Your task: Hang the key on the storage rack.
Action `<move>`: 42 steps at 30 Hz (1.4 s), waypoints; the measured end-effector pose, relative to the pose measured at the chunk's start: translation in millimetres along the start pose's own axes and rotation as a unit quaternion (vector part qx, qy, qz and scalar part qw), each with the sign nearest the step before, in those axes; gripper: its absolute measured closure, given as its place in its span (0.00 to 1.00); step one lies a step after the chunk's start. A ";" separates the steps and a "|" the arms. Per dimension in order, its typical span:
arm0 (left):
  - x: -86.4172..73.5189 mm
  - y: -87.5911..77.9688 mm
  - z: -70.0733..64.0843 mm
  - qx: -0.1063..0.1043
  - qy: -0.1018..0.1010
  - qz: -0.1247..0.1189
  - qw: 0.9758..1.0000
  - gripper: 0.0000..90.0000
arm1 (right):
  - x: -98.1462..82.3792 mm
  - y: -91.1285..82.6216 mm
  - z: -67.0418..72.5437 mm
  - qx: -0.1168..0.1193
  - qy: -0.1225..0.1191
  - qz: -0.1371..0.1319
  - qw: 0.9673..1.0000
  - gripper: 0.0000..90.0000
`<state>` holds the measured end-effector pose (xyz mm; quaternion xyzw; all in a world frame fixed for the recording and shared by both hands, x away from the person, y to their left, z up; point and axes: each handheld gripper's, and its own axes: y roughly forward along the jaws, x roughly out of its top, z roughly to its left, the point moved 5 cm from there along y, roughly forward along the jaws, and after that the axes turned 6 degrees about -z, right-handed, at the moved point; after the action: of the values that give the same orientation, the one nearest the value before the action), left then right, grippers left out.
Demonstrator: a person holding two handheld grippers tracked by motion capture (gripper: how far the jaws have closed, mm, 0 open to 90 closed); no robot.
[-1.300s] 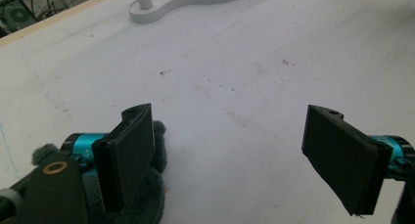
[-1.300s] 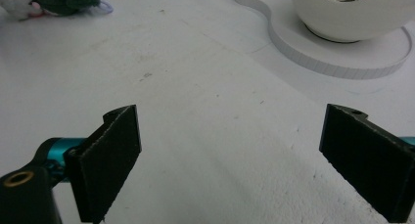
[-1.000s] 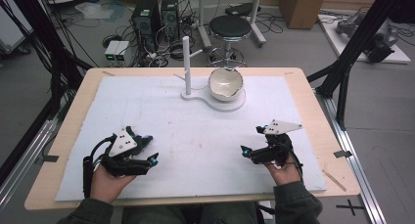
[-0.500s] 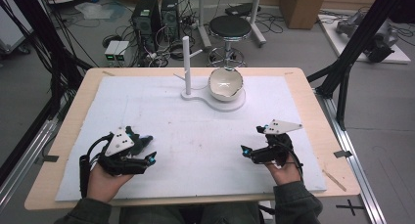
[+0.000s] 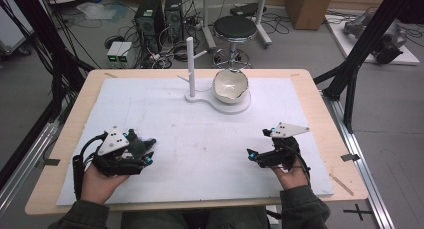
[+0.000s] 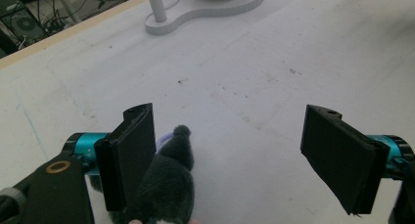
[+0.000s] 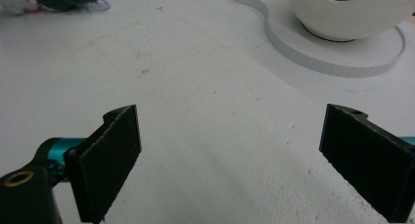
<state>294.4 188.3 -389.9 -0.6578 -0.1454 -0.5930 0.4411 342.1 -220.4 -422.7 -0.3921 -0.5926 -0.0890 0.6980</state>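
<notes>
While the left claw [image 6: 235, 155] gapes, the plush toy [image 6: 166, 185] touches its left jaw.

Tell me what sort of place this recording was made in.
Probably a lab or workshop: computer towers and loose cables lie on the floor behind the table, with black frame struts and a stool nearby.
</notes>
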 end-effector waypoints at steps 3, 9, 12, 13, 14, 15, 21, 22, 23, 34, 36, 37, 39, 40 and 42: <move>-0.1 -3.9 6.8 0.003 -0.003 -0.004 1.000 0.24 | -0.4 -0.3 0.2 -0.001 0.002 0.001 1.000 0.08; -2.1 -10.2 18.6 0.012 -0.014 -0.011 1.000 0.26 | -0.7 -0.3 -0.2 0.000 0.000 0.001 1.000 0.08; -5.8 -12.0 25.3 0.021 -0.019 -0.009 1.000 0.27 | -0.6 -0.1 0.1 0.001 -0.001 0.001 1.000 0.08; -7.3 -12.4 27.1 0.023 -0.020 -0.009 0.999 0.27 | -0.6 -0.1 0.1 0.000 -0.002 0.001 1.000 0.08; -10.4 -12.3 29.5 0.027 -0.026 -0.009 0.999 0.27 | -0.6 -0.1 0.1 0.000 -0.002 0.001 1.000 0.08; -11.8 -12.0 31.1 0.030 -0.026 -0.009 0.999 0.27 | -0.6 0.0 0.3 0.001 -0.001 0.001 1.000 0.08; -18.9 -9.9 34.7 0.037 -0.033 -0.006 0.999 0.27 | -0.6 0.2 0.8 0.001 -0.003 0.001 1.000 0.08; -21.0 -8.7 35.2 0.037 -0.033 -0.002 0.999 0.27 | -0.6 0.2 0.9 0.002 -0.003 0.002 1.000 0.08; -22.0 -8.0 35.4 0.038 -0.034 -0.001 0.999 0.27 | -0.5 0.2 0.9 0.002 -0.003 0.001 1.000 0.08; -33.8 -0.7 38.7 0.044 -0.036 0.022 0.998 0.28 | -0.4 0.4 1.8 0.003 -0.005 0.001 1.000 0.08; -35.6 1.1 38.8 0.046 -0.036 0.028 0.998 0.28 | -0.4 0.4 2.1 0.003 -0.004 0.001 1.000 0.08; -36.3 2.6 38.7 0.048 -0.030 0.031 0.998 0.28 | -0.4 0.3 2.1 0.003 -0.005 0.001 1.000 0.08; -37.1 4.4 38.5 0.053 -0.027 0.033 0.998 0.28 | -0.4 0.4 2.2 0.003 -0.005 0.002 1.000 0.08; -37.1 4.4 38.5 0.053 -0.027 0.033 0.998 0.28 | -0.2 0.7 2.5 0.003 -0.005 0.000 1.000 0.08; -39.1 6.2 39.5 0.060 -0.025 0.035 0.997 0.29 | -0.3 0.9 2.7 0.004 -0.009 0.000 1.000 0.08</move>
<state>314.6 227.5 -424.3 -0.6491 -0.1684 -0.5510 0.4967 340.5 -218.1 -423.3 -0.3905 -0.5987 -0.0830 0.6944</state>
